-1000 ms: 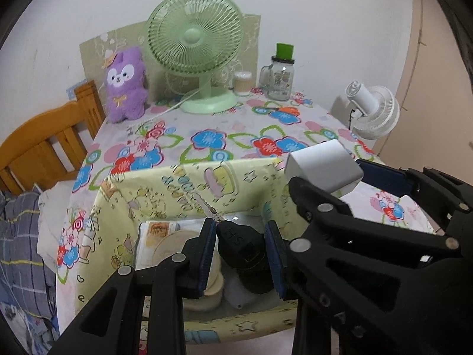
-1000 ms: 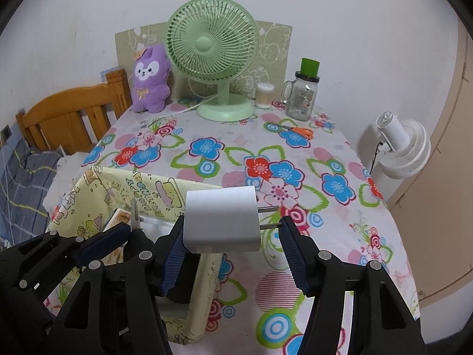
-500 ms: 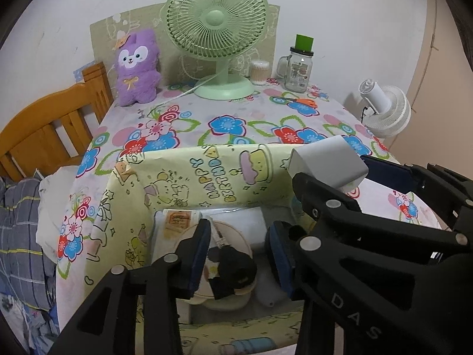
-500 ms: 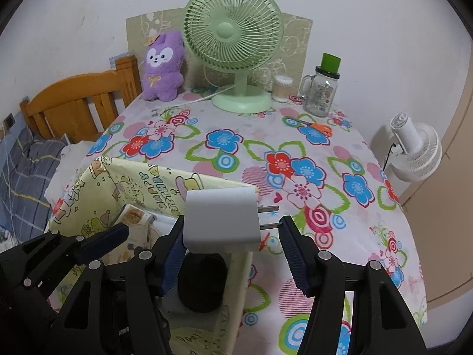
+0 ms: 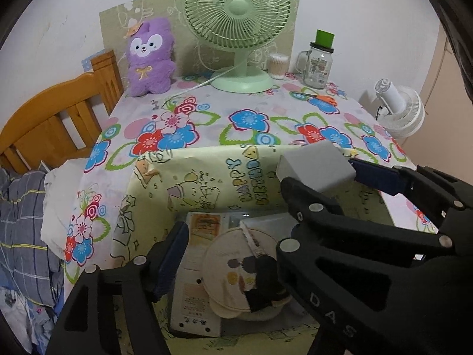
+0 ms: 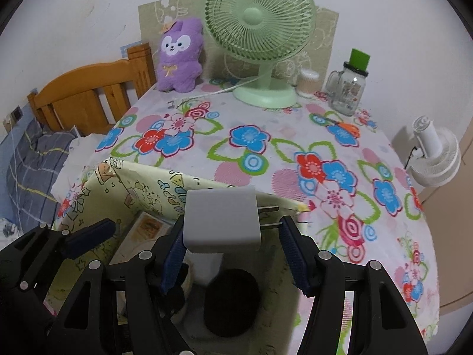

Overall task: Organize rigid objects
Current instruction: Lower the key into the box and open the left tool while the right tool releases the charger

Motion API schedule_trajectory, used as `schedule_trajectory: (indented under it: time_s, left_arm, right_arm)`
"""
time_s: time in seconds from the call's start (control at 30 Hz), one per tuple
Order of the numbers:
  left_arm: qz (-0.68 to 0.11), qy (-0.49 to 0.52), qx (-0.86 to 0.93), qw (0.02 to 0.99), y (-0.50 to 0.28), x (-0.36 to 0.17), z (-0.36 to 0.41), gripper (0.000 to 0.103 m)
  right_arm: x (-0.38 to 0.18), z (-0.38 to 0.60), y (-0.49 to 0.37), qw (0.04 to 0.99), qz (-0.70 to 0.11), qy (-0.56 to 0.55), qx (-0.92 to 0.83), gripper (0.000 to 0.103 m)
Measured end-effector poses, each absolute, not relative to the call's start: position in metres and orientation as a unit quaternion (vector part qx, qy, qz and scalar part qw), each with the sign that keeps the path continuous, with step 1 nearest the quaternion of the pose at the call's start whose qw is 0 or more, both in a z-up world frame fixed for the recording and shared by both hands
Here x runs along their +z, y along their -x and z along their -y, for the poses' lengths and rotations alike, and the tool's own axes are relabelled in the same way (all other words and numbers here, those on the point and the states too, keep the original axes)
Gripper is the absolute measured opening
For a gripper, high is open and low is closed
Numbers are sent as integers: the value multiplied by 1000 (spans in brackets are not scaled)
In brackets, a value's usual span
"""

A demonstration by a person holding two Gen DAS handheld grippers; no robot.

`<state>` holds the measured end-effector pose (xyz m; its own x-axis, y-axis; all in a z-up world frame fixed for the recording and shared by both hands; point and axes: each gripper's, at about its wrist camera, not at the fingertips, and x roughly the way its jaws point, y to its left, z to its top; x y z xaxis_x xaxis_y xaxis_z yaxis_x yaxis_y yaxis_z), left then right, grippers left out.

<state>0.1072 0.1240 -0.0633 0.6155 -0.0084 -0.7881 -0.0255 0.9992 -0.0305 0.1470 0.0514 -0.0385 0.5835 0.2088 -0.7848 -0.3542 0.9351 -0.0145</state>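
Observation:
A yellow cartoon-print box [image 5: 207,183] stands open on the flowered table. My left gripper [image 5: 233,254] hangs over it with its jaws opening and nothing pressed between the pads. A small black tool with a thin metal blade [image 5: 263,281] lies loose below, on a round beige lid [image 5: 224,284]. My right gripper [image 6: 233,236] is shut on a white plug adapter [image 6: 221,222], prongs pointing right, just above the box's right half. From the left wrist view the adapter [image 5: 316,165] shows over the box's far rim. A left finger [image 6: 88,236] shows at the left of the right wrist view.
Inside the box lie a flat white carton [image 5: 192,295], a white cylinder [image 6: 207,269] and a dark round object [image 6: 230,301]. At the back stand a green fan [image 5: 239,9], a purple plush [image 5: 149,59], a glass jar [image 5: 319,65] and orange scissors [image 5: 322,98]. A wooden bed frame [image 5: 59,118] borders the left.
The left jaws have opened and let go of the black tool, which now rests on the beige lid. Both grippers have come lower over the box; the right keeps the adapter.

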Motion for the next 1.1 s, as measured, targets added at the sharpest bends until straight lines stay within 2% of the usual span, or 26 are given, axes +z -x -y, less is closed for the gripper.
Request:
schedule_trajectory:
  time_s: [0.53,0.67,1.1]
  left_arm:
    - [-443,16,-1,896,-105,-62,-123,79]
    - [-434,14,-4,901,-99,-56,-118,80]
    - [-403,-2,-12,915,-73,-31,-96,84]
  right_arm:
    - [-46,-52,-149,874,-451,68,168,67]
    - [-39,-47,-141,880,-441,68,160,76]
    - [-9,-24,-110,900,-408,54,143,81]
